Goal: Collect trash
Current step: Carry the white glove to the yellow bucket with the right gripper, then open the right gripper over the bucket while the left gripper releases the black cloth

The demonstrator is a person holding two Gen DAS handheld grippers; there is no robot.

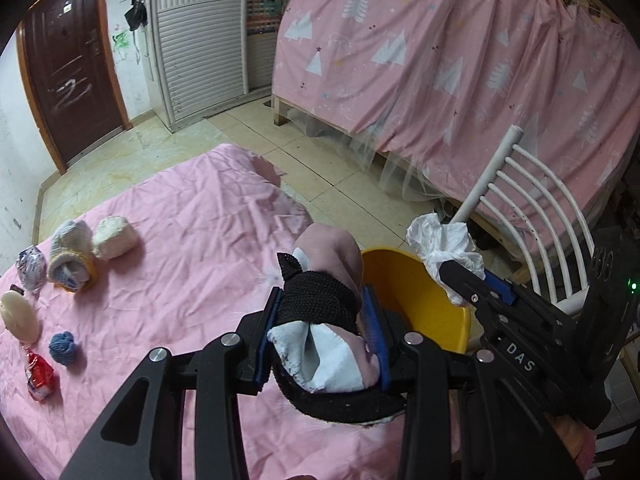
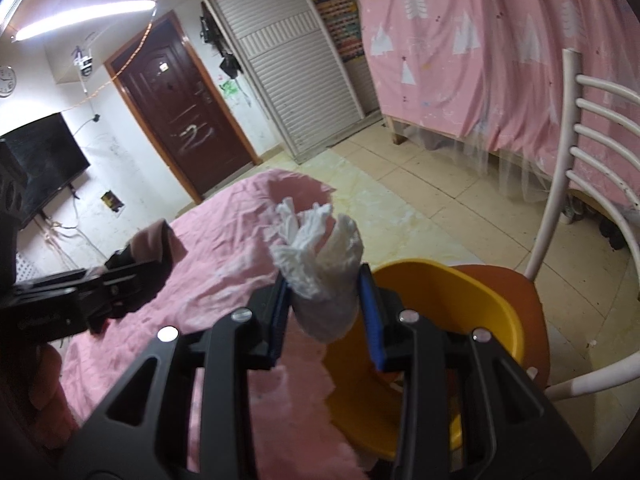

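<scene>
My left gripper [image 1: 320, 320] is shut on a rolled pink, white and black sock [image 1: 324, 304], held at the table's right edge beside the yellow bin [image 1: 424, 304]. My right gripper [image 2: 324, 300] is shut on a crumpled white plastic bag [image 2: 320, 256], held over the near rim of the yellow bin [image 2: 460, 320]. The right gripper and its bag [image 1: 444, 248] also show in the left wrist view, above the bin. The left gripper with the sock [image 2: 156, 240] shows at the left of the right wrist view.
On the pink tablecloth [image 1: 192, 240] at the left lie a white wad [image 1: 116, 238], a knitted roll [image 1: 72, 256], a foil wrapper [image 1: 30, 264], a cream oval [image 1: 18, 316], a blue ball [image 1: 63, 348] and a red wrapper [image 1: 40, 376]. The bin sits on a white chair [image 2: 568, 208].
</scene>
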